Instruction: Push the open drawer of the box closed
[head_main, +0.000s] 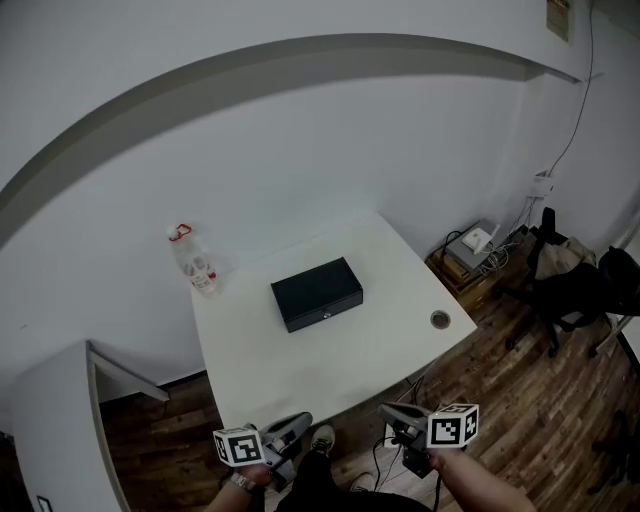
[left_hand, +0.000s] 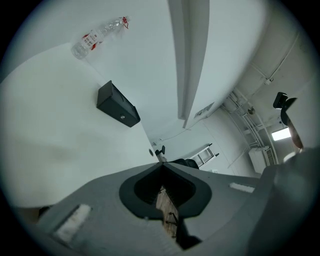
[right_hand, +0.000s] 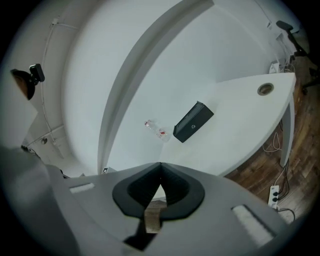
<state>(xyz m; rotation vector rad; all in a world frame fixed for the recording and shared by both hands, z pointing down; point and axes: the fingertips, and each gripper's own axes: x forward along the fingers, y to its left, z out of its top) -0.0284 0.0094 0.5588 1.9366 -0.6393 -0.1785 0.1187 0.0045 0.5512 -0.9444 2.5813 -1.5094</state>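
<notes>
Just one box (head_main: 317, 293), one bottle (head_main: 196, 262); left gripper (left_hand: 161, 165), right gripper (right_hand: 160, 165): both jaws pressed together, empty.

Office: white desk (head_main: 330, 350), black chair (head_main: 572, 287).

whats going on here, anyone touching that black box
No one is touching it. A person stands at the near edge of the white table and holds the left gripper and the right gripper low, well short of the black box. Both have their fingers together with nothing between them. The box's drawer front looks flush, so it seems closed. A plastic bottle stands at the far left corner.
</notes>
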